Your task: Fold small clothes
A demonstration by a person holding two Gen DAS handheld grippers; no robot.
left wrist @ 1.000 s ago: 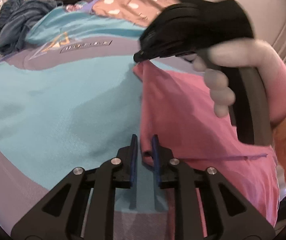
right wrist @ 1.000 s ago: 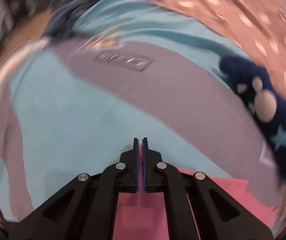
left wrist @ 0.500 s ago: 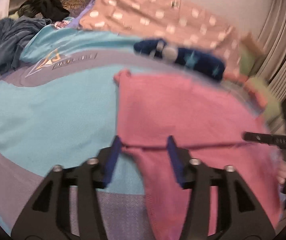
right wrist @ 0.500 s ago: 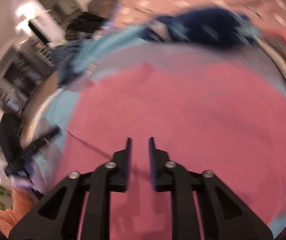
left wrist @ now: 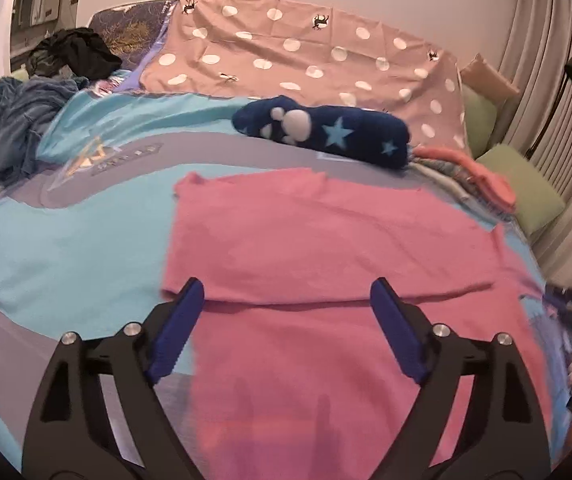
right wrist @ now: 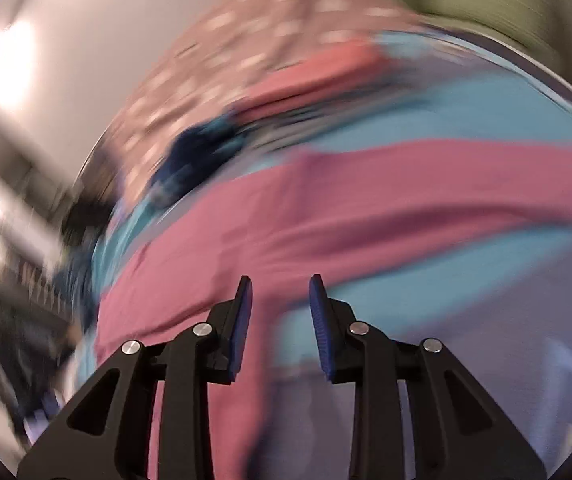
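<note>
Left wrist view: left gripper (left wrist: 283, 300) wide apart, right gripper (right wrist: 279, 294) apart, above pink garment (left wrist: 326, 240).

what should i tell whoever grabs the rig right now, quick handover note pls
Left hand-held gripper: open, holds nothing, over the near part of the pink garment.
Right hand-held gripper: open, empty, at the garment's edge; that view is blurred.
Pink garment lies on the blue and grey bedspread, with one fold line across it.
Navy star sock lies behind it.
Left: further folds, then the other clothes.
</note>
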